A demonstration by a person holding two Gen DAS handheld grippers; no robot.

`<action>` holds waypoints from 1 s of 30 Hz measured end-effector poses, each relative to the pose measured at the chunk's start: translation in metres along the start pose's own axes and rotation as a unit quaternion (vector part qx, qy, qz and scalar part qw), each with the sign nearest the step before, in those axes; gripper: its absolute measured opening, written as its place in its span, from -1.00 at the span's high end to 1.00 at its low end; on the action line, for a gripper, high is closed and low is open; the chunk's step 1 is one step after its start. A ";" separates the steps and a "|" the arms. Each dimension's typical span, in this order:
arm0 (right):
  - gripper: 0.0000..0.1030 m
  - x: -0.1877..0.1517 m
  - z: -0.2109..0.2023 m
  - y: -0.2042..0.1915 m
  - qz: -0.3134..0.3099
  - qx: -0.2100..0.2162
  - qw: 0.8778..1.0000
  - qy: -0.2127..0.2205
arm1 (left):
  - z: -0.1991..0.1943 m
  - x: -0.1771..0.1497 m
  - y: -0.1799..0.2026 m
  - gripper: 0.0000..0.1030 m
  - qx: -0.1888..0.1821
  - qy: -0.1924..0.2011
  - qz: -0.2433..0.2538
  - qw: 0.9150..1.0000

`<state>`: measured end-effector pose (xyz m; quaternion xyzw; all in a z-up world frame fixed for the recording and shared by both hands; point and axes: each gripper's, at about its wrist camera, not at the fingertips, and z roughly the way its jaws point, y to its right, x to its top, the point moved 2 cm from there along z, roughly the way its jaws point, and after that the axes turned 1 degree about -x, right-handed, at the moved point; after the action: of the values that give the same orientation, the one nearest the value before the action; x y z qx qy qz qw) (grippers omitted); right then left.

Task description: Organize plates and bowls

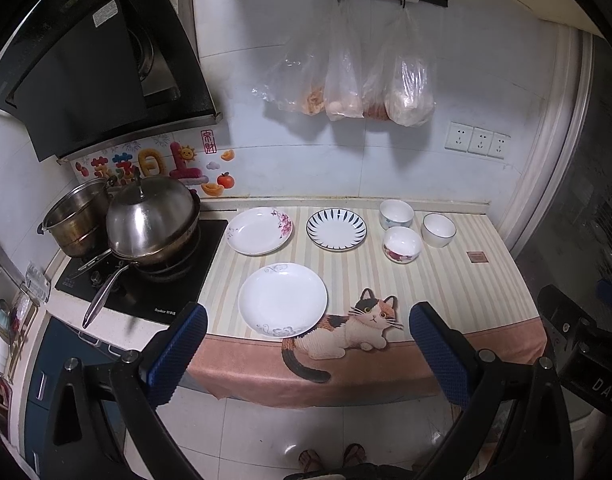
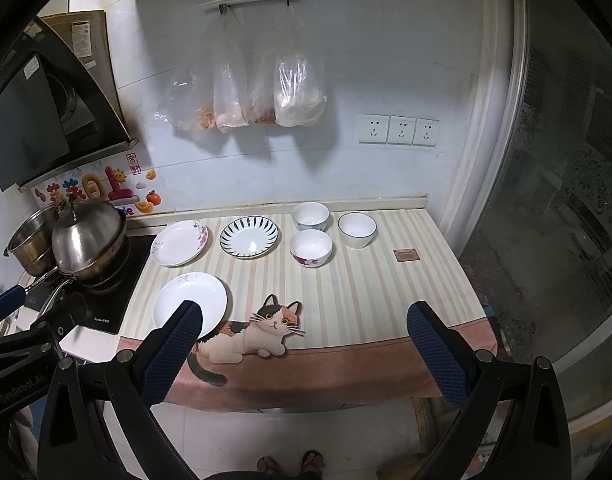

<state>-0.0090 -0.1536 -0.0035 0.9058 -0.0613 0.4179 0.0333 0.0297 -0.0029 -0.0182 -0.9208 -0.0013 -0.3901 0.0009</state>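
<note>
We hold the left gripper point(image 1: 308, 344) and the right gripper point(image 2: 304, 344) back from the counter, above the floor, each with its blue-padded jaws spread wide and nothing between them; this stand-off suits surveying the layout before choosing a first piece. Nearest us lies the plain white plate point(image 1: 282, 300), close to the counter's front edge and touching the cat motif point(image 1: 346, 332) printed on the striped counter cloth point(image 1: 446, 280). Behind it sit the floral plate point(image 1: 259, 230) and the blue-striped plate point(image 1: 336, 228), side by side and apart. To their right stand three bowls, near one another: a white bowl with blue decoration point(image 1: 396, 213), a red-flowered bowl point(image 1: 402, 244) and a dark-rimmed bowl point(image 1: 438, 230). We judge that nothing is yet stacked, so the task is at its start. Open cloth lies right of the cat and in front of the bowls, giving room to gather stacks. The lidded wok point(image 1: 152, 224) and its long handle point(image 1: 104, 294) crowd the left edge; the wall closes the right.
</note>
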 end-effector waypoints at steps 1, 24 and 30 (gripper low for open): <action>-1.00 0.001 0.000 0.000 0.000 -0.001 1.000 0.000 | 0.000 0.000 0.000 -1.00 0.000 0.000 0.000 1.000; -1.00 -0.003 -0.013 0.006 0.008 0.003 1.000 0.007 | -0.013 -0.003 0.007 -1.00 -0.001 0.010 0.002 1.000; -1.00 -0.003 -0.016 0.007 0.009 0.002 1.000 0.008 | -0.016 -0.003 0.008 -1.00 -0.001 0.013 0.004 1.000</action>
<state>-0.0239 -0.1583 0.0042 0.9017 -0.0686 0.4260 0.0280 0.0165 -0.0106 -0.0092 -0.9157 0.0029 -0.4018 0.0019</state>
